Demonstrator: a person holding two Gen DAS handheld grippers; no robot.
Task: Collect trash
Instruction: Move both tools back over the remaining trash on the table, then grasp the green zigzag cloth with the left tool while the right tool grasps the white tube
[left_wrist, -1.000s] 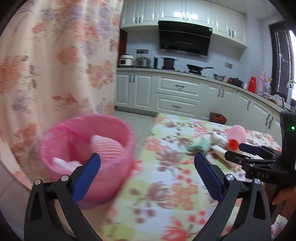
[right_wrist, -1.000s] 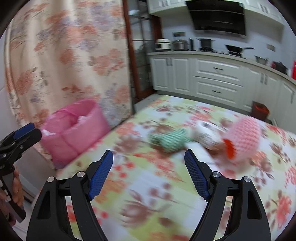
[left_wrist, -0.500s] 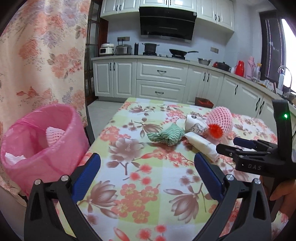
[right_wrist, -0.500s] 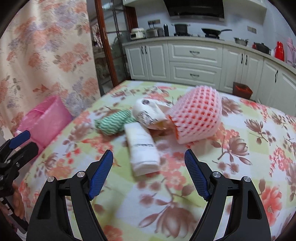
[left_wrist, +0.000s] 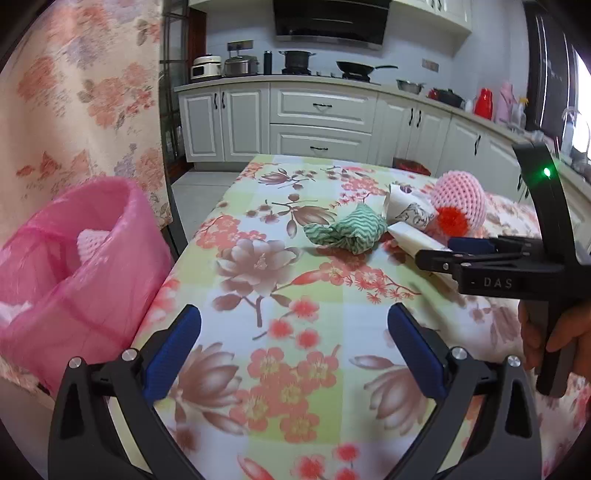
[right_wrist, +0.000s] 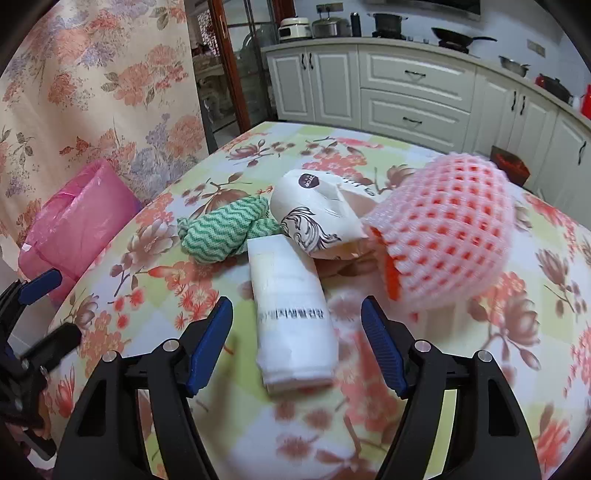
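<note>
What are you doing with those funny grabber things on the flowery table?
A person is tidying up trash with a tool in each hand. The right tool is closing its jaws around a white packet but hasn't squeezed it yet. The left tool is open and empty. A green cloth, a paper cup and a pink foam net wait nearby. The pink bin stands beside the table.

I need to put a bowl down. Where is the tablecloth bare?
Bare: the near stretch between the green cloth and the left gripper, toward the pink bin. Crowded: around the white packet, paper wrapper and foam net.
</note>
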